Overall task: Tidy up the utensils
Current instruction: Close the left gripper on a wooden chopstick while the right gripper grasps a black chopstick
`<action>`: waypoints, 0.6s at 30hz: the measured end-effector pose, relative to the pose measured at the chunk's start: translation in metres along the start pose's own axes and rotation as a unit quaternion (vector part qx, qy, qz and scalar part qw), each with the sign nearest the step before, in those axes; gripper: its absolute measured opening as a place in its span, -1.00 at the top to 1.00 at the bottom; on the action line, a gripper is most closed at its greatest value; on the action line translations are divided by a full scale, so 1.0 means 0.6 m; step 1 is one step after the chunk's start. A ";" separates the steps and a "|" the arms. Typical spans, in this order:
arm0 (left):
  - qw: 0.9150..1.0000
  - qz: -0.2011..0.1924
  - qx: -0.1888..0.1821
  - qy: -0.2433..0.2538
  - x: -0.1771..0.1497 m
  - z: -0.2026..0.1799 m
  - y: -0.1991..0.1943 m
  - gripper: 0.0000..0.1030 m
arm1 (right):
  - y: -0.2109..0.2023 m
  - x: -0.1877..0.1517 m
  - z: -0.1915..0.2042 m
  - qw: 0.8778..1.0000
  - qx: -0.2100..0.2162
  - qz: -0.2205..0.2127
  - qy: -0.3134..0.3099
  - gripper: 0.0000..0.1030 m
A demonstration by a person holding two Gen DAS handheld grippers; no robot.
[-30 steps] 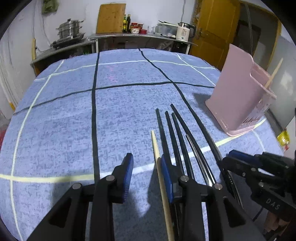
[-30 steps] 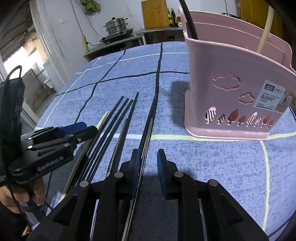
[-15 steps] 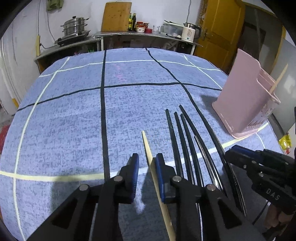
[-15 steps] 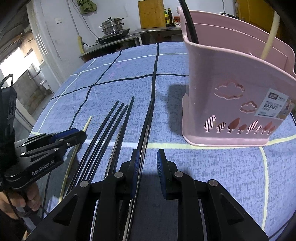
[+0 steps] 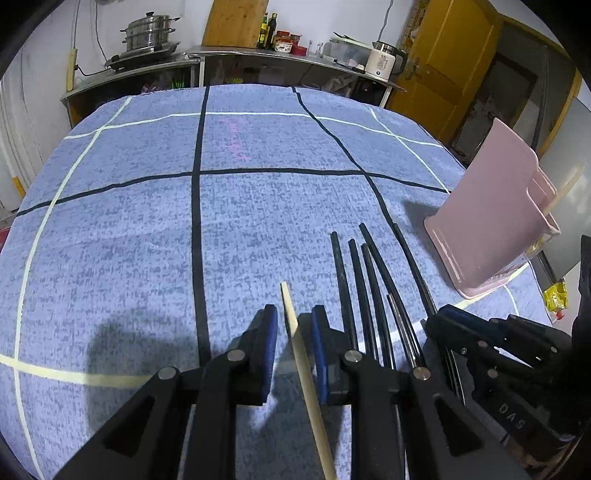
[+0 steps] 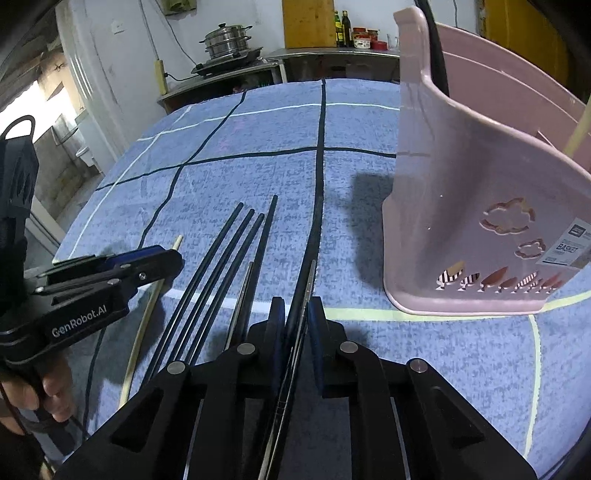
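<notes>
Several black chopsticks (image 5: 369, 280) and a silver one (image 5: 400, 317) lie side by side on the blue cloth. A pale wooden chopstick (image 5: 301, 354) lies between the blue pads of my left gripper (image 5: 293, 328), which is narrowly open around it without touching. My right gripper (image 6: 297, 314) straddles a black and silver chopstick pair (image 6: 308, 266), its jaws narrowly open and close on both sides. The pink utensil basket (image 6: 476, 206) stands to the right, holding a black and a pale chopstick. It also shows in the left wrist view (image 5: 491, 221).
The blue tablecloth (image 5: 147, 240) with black and white lines covers the table. A counter with a steamer pot (image 5: 149, 35), bottles and a kettle (image 5: 384, 61) stands beyond the far edge. My left gripper also shows in the right wrist view (image 6: 110, 273).
My left gripper narrowed from wide open and shifted so the wooden chopstick lies between its pads. My right gripper moved left so the black and silver pair sits between its jaws.
</notes>
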State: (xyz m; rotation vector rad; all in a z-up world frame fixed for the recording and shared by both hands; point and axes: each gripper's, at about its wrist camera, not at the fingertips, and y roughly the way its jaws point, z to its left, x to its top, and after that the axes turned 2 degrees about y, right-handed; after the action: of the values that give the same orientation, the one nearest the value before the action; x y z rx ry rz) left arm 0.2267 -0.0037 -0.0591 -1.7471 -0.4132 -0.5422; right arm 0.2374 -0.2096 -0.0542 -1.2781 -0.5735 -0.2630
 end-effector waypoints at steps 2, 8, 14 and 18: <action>1.000 -0.001 0.000 -0.001 0.001 0.000 0.000 0.60 | -0.001 0.001 -0.005 1.000 0.010 -0.001 0.007 0.74; 1.000 -0.003 -0.004 -0.002 -0.004 0.002 -0.001 0.60 | -0.006 0.003 -0.021 0.999 0.026 -0.006 0.028 0.74; 1.000 -0.003 -0.004 -0.002 -0.003 0.002 -0.001 0.60 | -0.007 0.001 -0.031 0.999 0.019 -0.007 0.037 0.74; 1.000 -0.004 0.000 0.002 -0.003 0.001 -0.001 0.60 | -0.006 0.004 -0.023 1.000 0.009 -0.006 0.024 0.74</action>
State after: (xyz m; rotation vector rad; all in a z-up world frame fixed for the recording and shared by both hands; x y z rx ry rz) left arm 0.2248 -0.0031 -0.0598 -1.7448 -0.4168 -0.5505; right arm 0.2410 -0.2235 -0.0524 -1.2489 -0.5428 -0.2977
